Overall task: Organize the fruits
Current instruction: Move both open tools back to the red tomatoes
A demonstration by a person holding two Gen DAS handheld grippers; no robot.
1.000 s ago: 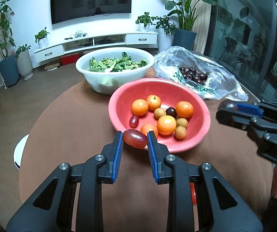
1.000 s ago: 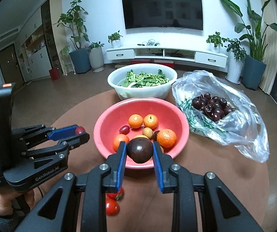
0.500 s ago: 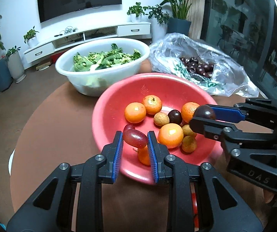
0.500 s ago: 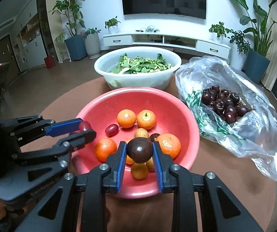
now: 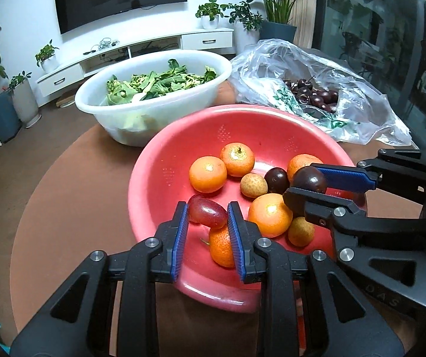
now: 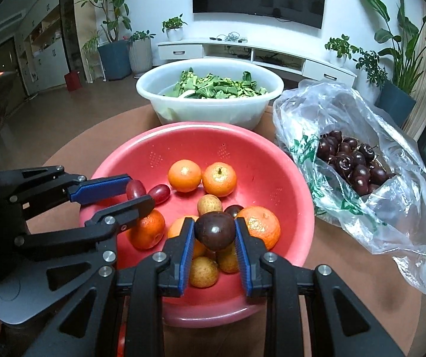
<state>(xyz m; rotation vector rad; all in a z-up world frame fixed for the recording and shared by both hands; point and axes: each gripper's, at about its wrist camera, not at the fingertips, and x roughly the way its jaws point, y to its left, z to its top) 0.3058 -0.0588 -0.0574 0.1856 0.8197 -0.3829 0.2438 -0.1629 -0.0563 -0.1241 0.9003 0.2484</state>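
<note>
Step in hand: both claws hang over the red colander bowl (image 6: 287, 184), each bringing one fruit to it; neither fruit is set down yet.
Left claw (image 5: 207, 217): its blue pads flank an oblong red grape (image 5: 207, 214), and its jaws have just been opening a little, so the grip looks to be loosening. The right pad touches the grape; whether the left pad does cannot be told for sure.
Right claw (image 6: 214, 233): clenched on a dark purple plum (image 6: 214, 231), which sits squarely between the pads above the near fruit.
Already in the bowl: several mandarins (image 6: 184, 175), some pale tan longans (image 6: 203, 271), a second red grape (image 6: 160, 192) and a small dark fruit (image 5: 276, 180), all loose on the bottom.
Left to sort: dark cherries (image 6: 350, 160) lie in a clear plastic bag (image 6: 397, 217) on the bench (image 5: 64, 196) just right of the bowl; something red shows low under the bowl's near edge, too hidden to name.
Not part of the fruit: a white basin (image 5: 153, 113) of green leaves stands behind the bowl.
Progress, as a judgement: well under way, with most loose fruit gathered and two pieces about to join. If the cherries belong in the bowl too, a fair share remains.
Risk: a released grape or plum may roll among the round fruit.
</note>
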